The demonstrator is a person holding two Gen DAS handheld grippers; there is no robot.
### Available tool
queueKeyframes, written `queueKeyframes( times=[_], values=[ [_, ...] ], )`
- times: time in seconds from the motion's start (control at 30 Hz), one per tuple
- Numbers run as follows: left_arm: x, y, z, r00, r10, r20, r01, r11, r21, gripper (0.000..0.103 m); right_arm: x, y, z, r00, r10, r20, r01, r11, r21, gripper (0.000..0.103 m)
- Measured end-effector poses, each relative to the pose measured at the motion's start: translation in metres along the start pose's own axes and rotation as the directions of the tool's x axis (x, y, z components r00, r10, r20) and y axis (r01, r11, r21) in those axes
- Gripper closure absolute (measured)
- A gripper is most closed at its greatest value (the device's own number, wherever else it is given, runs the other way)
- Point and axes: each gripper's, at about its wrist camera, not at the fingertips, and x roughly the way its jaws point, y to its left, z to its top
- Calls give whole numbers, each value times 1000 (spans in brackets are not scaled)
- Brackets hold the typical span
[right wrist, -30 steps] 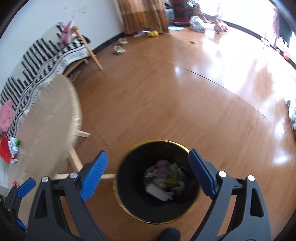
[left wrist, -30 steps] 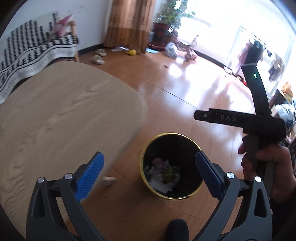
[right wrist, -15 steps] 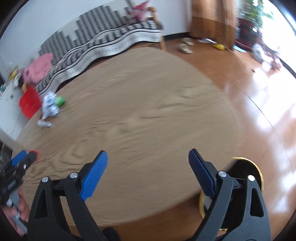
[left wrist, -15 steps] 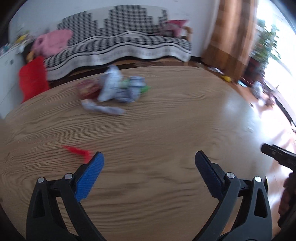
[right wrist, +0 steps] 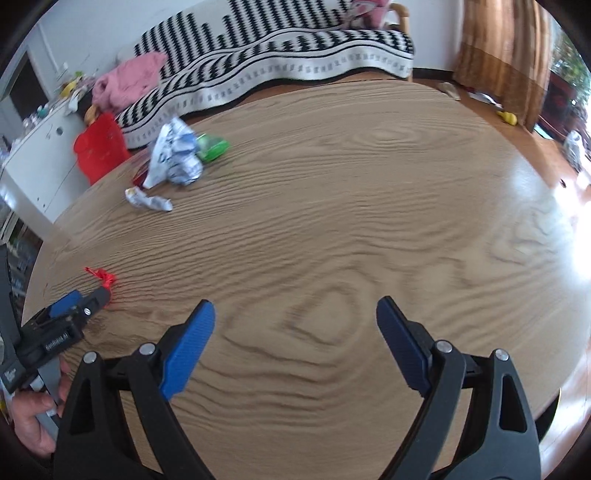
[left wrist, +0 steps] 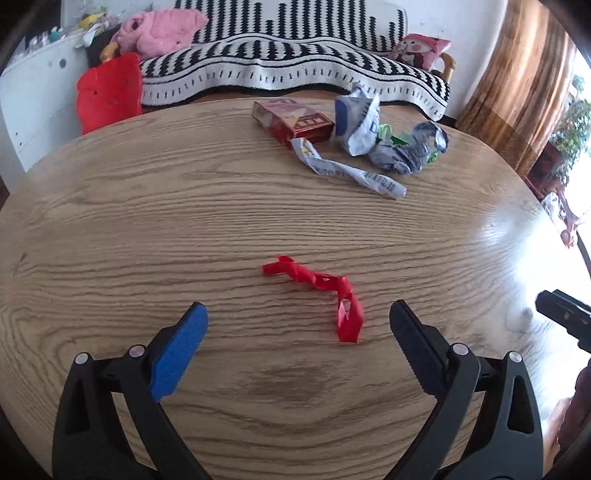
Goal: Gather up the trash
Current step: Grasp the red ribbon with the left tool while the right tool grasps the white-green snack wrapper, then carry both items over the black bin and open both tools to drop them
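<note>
A twisted red ribbon scrap (left wrist: 321, 291) lies on the round wooden table (left wrist: 147, 229), just ahead of my open, empty left gripper (left wrist: 299, 325). It also shows in the right wrist view (right wrist: 103, 277), in front of the left gripper (right wrist: 79, 301). At the far side lie a red carton (left wrist: 291, 120), crumpled white-and-blue wrappers (left wrist: 373, 129), a twisted paper strip (left wrist: 351, 173) and a green scrap (right wrist: 211, 147). My right gripper (right wrist: 295, 321) is open and empty over bare table; its body shows at the left wrist view's right edge (left wrist: 565, 317).
A black-and-white striped sofa (left wrist: 288, 62) with pink clothes (left wrist: 162, 29) and a red bag (left wrist: 109, 90) stands behind the table. A white cabinet (left wrist: 33, 96) is at the left. Brown curtains (left wrist: 517, 81) and wooden floor (right wrist: 554, 147) lie to the right.
Both grippers swung up from the black bin on the floor to the table. The left gripper has come close to the red ribbon scrap. Both stayed open.
</note>
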Motion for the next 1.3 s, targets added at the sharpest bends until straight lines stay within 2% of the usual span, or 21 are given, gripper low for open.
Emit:
queueKeyframes(
  times=[0.1, 0.13, 0.17, 0.2, 0.27, 0.3, 0.33, 0.37, 0.43, 0.57, 0.73, 0.9, 0.97, 1.0, 1.03, 1.07, 1.1, 1.13, 1.3],
  values=[
    [7, -5, 2, 1000, -1, -3, 1, 1000, 18, 8, 12, 16, 6, 1000, 10, -4, -10, 999, -32, 17],
    [9, -5, 3, 1000, 7, 6, -7, 1000, 19, 13, 17, 22, 8, 1000, 15, -5, -15, 999, -46, 17],
    [9, -6, 4, 999, 25, 22, -26, 999, 25, 24, 20, 27, 10, 1000, 19, -4, -19, 998, -55, 17],
    [8, -7, 5, 999, 43, 32, -44, 998, 36, 30, 23, 31, 12, 1000, 21, -4, -22, 998, -66, 17],
    [8, -9, 4, 997, 67, 41, -70, 996, 63, 58, 31, 42, 18, 1000, 27, 0, -27, 995, -94, 17],
    [7, -9, 5, 997, 66, 41, -69, 995, 74, 66, 36, 47, 22, 1000, 26, 3, -25, 994, -110, 17],
    [5, -7, 6, 998, 56, 39, -59, 995, 75, 85, 39, 52, 24, 1000, 25, 6, -24, 992, -126, 17],
    [5, -4, 7, 999, 44, 32, -46, 996, 71, 92, 43, 57, 28, 1000, 28, 6, -27, 990, -141, 17],
    [3, 3, 8, 1000, 16, 13, -17, 999, 48, 93, 54, 71, 34, 999, 40, -9, -41, 982, -186, 17],
    [-1, 19, 9, 1000, 0, -11, 0, 1000, 14, 93, 75, 102, 49, 998, 52, -34, -60, 956, -288, 25],
    [-7, 42, 10, 1000, 16, -21, -16, 999, -28, 93, 104, 144, 74, 998, 46, -42, -58, 921, -385, 25],
    [-8, 64, 13, 999, 34, -21, -36, 996, -78, 93, 129, 176, 97, 998, 43, -52, -61, 908, -413, 25],
    [-8, 67, 14, 999, 42, -21, -44, 996, -79, 93, 131, 181, 99, 998, 45, -53, -63, 905, -420, 28],
    [-7, 68, 14, 999, 46, -21, -47, 996, -78, 93, 129, 184, 98, 997, 54, -48, -70, 902, -425, 37],
    [-8, 69, 14, 999, 44, -22, -46, 996, -82, 93, 127, 185, 97, 997, 58, -44, -71, 901, -427, 51],
    [-8, 70, 15, 999, 42, -22, -44, 996, -83, 93, 125, 186, 94, 997, 63, -43, -75, 901, -428, 58],
    [-9, 68, 16, 999, 40, -19, -42, 996, -80, 93, 122, 186, 92, 997, 70, -44, -82, 900, -428, 77],
    [-10, 67, 17, 999, 42, -16, -43, 996, -78, 93, 119, 186, 88, 996, 79, -49, -92, 901, -424, 88],
    [-18, 53, 20, 1000, 29, -5, -29, 997, -70, 93, 98, 178, 62, 995, 95, -39, -102, 911, -400, 89]
  ],
)
